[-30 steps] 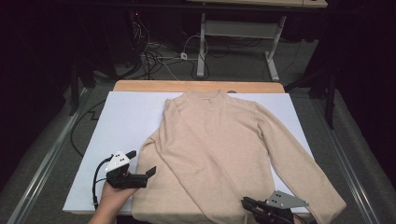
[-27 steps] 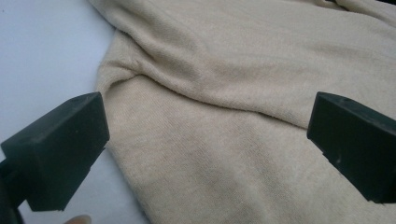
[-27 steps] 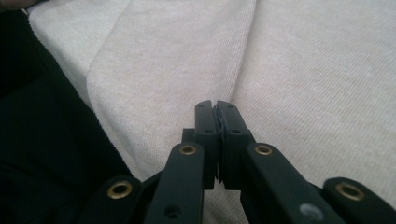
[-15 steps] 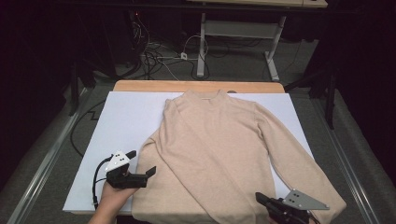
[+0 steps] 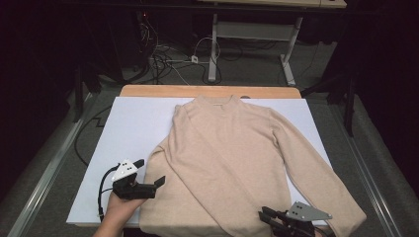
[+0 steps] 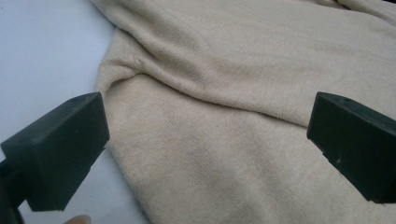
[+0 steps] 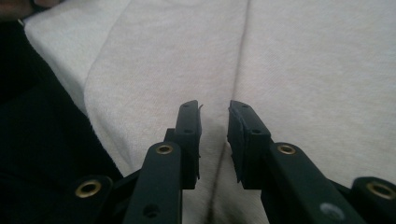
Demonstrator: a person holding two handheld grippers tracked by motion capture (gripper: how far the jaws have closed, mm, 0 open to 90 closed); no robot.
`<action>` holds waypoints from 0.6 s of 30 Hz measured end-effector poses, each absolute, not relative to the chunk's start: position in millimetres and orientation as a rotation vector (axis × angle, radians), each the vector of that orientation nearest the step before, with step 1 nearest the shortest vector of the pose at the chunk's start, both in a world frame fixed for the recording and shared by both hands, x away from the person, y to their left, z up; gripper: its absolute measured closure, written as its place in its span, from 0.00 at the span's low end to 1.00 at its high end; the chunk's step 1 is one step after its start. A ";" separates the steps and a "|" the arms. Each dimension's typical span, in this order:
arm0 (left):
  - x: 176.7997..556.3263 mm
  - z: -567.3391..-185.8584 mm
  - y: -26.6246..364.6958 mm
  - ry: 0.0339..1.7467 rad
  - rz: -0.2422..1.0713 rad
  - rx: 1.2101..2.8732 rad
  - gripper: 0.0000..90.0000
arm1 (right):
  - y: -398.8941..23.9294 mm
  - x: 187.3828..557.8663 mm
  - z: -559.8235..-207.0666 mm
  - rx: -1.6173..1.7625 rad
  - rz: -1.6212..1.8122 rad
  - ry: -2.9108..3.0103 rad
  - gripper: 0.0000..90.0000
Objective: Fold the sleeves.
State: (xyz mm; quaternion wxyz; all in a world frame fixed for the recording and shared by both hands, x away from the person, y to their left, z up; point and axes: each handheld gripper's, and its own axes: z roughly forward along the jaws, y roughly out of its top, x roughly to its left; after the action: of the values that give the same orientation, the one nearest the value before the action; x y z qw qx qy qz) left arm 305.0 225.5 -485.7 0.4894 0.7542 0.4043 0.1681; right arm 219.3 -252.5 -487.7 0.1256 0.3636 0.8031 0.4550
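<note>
Right gripper [image 5: 269,217] shifted along sweater [image 5: 232,163] hem since earlier frame; jaws just opened to narrow gap, nothing between, cloth released. Left gripper [image 5: 148,175] wide open at folded left sleeve, likely poised to grasp. Sweater flat on white table [image 5: 128,128]

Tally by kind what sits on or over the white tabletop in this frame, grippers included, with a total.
Beige sweater: 1
White table cover: 1
Handheld grippers: 2, namely the left gripper with jaws wide apart beside the sweater's edge, and the right gripper over the hem, jaws slightly parted and just opening, nothing between them.
Total: 4
</note>
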 end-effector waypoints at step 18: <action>305.8 -485.7 225.4 0.994 0.406 1.834 0.00 | -278.9 216.7 -473.8 1.102 1.307 2.215 0.99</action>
State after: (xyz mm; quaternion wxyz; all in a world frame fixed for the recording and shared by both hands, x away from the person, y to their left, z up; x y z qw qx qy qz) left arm 305.8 225.4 -485.7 0.4868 0.7539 0.4085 0.1669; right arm 216.7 -278.9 -473.8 0.1710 0.3880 0.7799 0.4603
